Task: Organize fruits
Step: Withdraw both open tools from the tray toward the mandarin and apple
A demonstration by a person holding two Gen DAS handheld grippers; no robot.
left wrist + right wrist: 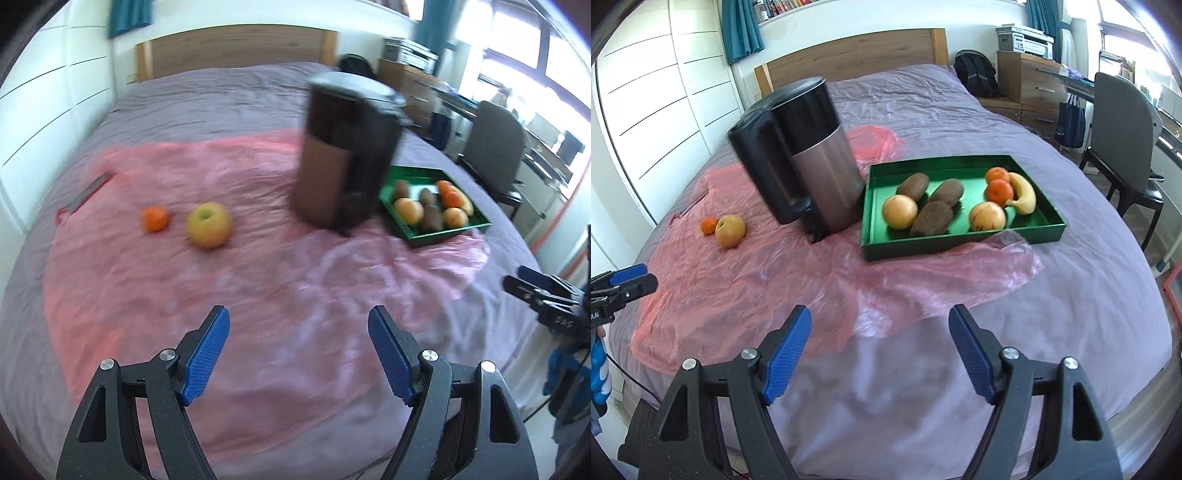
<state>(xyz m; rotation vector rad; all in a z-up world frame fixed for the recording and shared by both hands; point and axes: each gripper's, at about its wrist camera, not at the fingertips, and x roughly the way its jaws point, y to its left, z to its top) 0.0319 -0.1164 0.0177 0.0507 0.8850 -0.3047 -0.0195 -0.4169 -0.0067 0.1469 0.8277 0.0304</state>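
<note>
A green tray [964, 242] on the bed holds three brown kiwis, two yellow-orange apples, two tangerines and a banana [1023, 194]; it also shows in the left wrist view [443, 236]. A yellow apple [209, 224] and a tangerine [154, 219] lie loose on the pink plastic sheet, left of the kettle; they also show in the right wrist view, apple [730, 230] and tangerine [708, 225]. My left gripper [299, 354] is open and empty above the sheet. My right gripper [879, 350] is open and empty near the bed's front edge.
A black and steel kettle [805, 158] stands between the loose fruit and the tray. The pink plastic sheet [258, 280] covers the purple bedspread. A chair [1123, 136], drawers and a backpack stand to the right of the bed. White wardrobes are on the left.
</note>
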